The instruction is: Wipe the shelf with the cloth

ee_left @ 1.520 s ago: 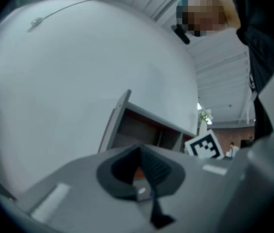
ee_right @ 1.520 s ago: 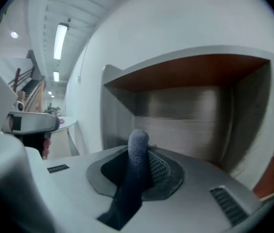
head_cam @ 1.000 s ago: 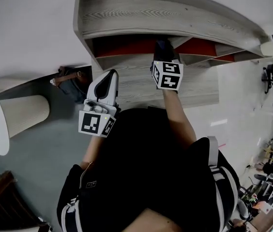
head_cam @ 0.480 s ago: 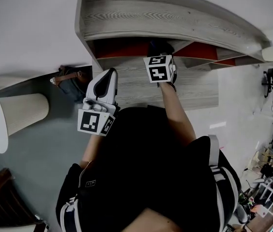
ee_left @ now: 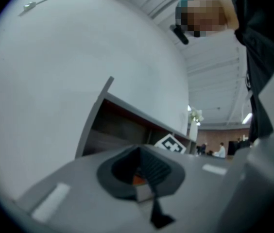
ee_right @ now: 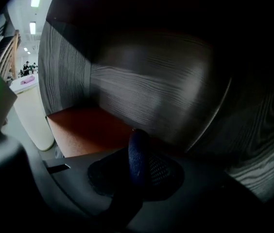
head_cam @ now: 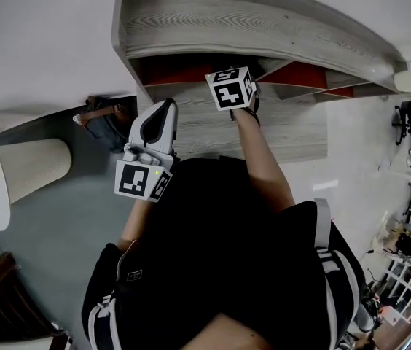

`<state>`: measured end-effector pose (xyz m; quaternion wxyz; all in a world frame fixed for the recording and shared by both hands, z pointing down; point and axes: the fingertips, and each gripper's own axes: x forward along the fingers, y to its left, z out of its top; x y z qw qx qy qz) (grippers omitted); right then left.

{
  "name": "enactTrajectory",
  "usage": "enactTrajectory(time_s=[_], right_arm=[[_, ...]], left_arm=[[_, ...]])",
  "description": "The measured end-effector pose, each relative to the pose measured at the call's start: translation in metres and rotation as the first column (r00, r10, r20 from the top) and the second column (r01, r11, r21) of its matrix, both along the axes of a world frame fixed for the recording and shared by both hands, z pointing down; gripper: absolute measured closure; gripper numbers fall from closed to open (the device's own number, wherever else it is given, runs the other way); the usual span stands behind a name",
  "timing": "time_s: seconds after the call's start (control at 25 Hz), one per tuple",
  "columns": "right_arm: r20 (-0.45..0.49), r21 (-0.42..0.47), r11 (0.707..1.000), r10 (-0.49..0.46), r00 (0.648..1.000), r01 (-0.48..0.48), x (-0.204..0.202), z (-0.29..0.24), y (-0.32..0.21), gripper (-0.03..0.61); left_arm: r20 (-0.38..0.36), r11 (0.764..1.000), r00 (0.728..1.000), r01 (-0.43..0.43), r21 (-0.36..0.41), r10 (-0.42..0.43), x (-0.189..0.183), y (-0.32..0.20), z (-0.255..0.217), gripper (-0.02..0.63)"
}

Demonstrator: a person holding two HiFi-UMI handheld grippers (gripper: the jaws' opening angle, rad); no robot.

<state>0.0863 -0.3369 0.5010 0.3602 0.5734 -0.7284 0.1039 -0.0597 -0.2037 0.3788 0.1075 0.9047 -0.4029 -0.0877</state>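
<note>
Head view: woodgrain shelf point(head_cam: 264, 22), perhaps red-lined.

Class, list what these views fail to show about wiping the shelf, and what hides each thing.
- Right gripper view: the right gripper shows only a dark fold of cloth; its body hides whether cloth meets shelf.
- Head view: marker cube and shelf top hide those jaws and the cloth.
- Left gripper view: shelf interior is too dim to read.

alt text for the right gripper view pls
The right gripper has its jaws shut on a dark blue cloth, inside a shelf compartment with grey wood-grain walls and a red-brown panel. A bright room shows past the left edge.
</note>
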Motion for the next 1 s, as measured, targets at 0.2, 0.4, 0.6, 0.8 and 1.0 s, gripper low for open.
enactTrajectory(time_s=[0.2,0.4,0.6,0.8,1.0], right_arm=[[0.001,-0.002,0.998,-0.057,0.998,0.057,-0.021,0.001,-0.012,0.525],[-0.016,0.006,0.99,-0.138,0.99,0.138,-0.052,0.001,-0.023,0.525],[-0.016,0.001,0.977,-0.212,0.977,0.212,-0.083,0.001,-0.029,0.525],[-0.021,-0.002,0.961,-0.277,0.961,0.277,-0.11,0.001,-0.035,0.525],[-0.037,0.003,0.935,-0.353,0.935,0.353,-0.138,0.0,-0.036,0.525]], left_arm=[[0.0,0.999,0.999,0.039,-0.005,-0.039,-0.015,0.0,0.001,0.609],[0.001,0.997,0.997,0.081,-0.006,-0.081,-0.029,0.005,0.002,0.609],[0.007,0.992,0.992,0.128,-0.013,-0.127,-0.044,0.011,0.004,0.609],[0.009,0.984,0.984,0.178,-0.011,-0.178,-0.058,0.018,0.003,0.609],[0.016,0.976,0.976,0.217,-0.015,-0.217,-0.07,0.027,0.003,0.609]])
